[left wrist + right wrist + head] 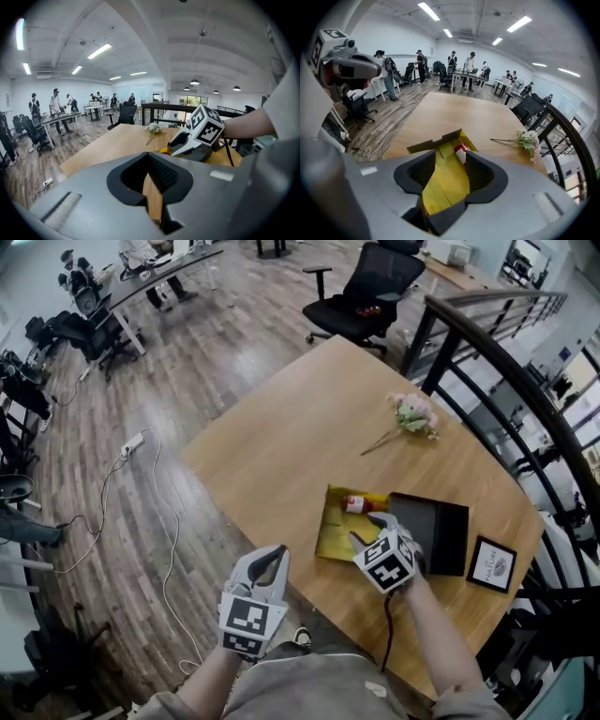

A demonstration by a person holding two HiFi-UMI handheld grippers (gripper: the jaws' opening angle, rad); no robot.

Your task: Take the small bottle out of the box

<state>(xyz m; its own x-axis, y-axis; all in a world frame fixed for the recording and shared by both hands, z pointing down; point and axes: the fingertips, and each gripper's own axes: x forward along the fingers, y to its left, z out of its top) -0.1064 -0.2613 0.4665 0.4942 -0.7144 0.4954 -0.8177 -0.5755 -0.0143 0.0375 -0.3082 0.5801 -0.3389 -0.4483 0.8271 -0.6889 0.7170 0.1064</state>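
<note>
Now the right gripper (pixel 367 529) is over the near end of a yellow box (pixel 336 531) that lies open and flat on the wooden worktop (pixel 281 446). Its jaws stand wide apart. Its own view shows the box's yellow floor between them, and the pads press on nothing. The bottle (pixel 361 504) lies on its side inside the box, at the far end, with its red cap showing. In the right gripper view the bottle (pixel 461 151) sits just past the jaw tips, close to the right-hand one. The left gripper (pixel 279 551) is held off the worktop's near edge, well apart from the box. Its jaws meet at the tips with nothing held, and only a sliver of worktop shows through the gap behind them. A black tray (pixel 436 531) lies just beside the box on its right, partly under the right gripper. A small framed card (pixel 492 563) lies further right. A sprig of pale flowers (pixel 412 413) rests on the worktop beyond the box, apart from it.
</note>
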